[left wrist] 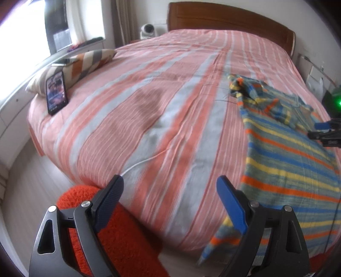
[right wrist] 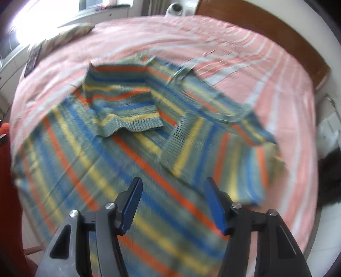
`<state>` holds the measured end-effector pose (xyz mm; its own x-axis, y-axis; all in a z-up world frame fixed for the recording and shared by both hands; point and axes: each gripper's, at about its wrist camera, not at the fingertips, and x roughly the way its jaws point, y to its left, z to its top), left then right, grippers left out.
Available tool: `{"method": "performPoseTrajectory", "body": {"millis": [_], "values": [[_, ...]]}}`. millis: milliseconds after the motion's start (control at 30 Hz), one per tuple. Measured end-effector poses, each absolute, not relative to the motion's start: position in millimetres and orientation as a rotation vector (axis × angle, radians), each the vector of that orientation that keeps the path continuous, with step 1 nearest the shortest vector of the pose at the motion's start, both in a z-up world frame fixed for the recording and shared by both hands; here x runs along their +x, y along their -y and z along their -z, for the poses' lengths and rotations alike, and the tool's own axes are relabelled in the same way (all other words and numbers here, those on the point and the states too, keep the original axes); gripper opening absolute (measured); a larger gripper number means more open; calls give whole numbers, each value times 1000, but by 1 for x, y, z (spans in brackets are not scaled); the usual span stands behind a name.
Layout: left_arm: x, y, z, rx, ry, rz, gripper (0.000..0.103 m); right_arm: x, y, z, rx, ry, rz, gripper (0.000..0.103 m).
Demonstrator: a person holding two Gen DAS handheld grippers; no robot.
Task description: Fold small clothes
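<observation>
A small knitted sweater (right wrist: 110,162) with blue, yellow, orange and grey-green stripes lies flat on the bed. Both its sleeves are folded in over the body, one sleeve (right wrist: 127,106) at the upper left and the other sleeve (right wrist: 215,149) at the right. My right gripper (right wrist: 173,182) hangs above the lower body of the sweater, open, with nothing between its blue pads. In the left wrist view the sweater (left wrist: 287,162) lies at the right. My left gripper (left wrist: 170,181) stands wide open over the bare sheet beside it, holding nothing. The right gripper (left wrist: 319,130) shows at the far right edge.
The bed (left wrist: 149,106) has a pink and grey striped sheet and a wooden headboard (left wrist: 223,19). A phone (left wrist: 57,93) leans on a chevron pillow (left wrist: 89,61) at the far left. A white cable (left wrist: 145,160) crosses the sheet. Orange fuzzy fabric (left wrist: 119,234) sits below the bed's near edge.
</observation>
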<state>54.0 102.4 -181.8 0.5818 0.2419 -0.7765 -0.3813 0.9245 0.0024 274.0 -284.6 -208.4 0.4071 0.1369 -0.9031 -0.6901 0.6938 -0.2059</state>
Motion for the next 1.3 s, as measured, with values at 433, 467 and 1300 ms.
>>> {"method": "performPoseTrajectory", "body": {"millis": [433,467,1300], "values": [[60,-103,193,-199,-912,-350,90,327,484,136,-141,-909,-120,6],[61,-103,193,-199,-913,-348,90,322,521,129,-104,-901,-54,6],[62,-88,196,-114,-915,-360,90,249,712,218,757,-894,-21,50]]}}
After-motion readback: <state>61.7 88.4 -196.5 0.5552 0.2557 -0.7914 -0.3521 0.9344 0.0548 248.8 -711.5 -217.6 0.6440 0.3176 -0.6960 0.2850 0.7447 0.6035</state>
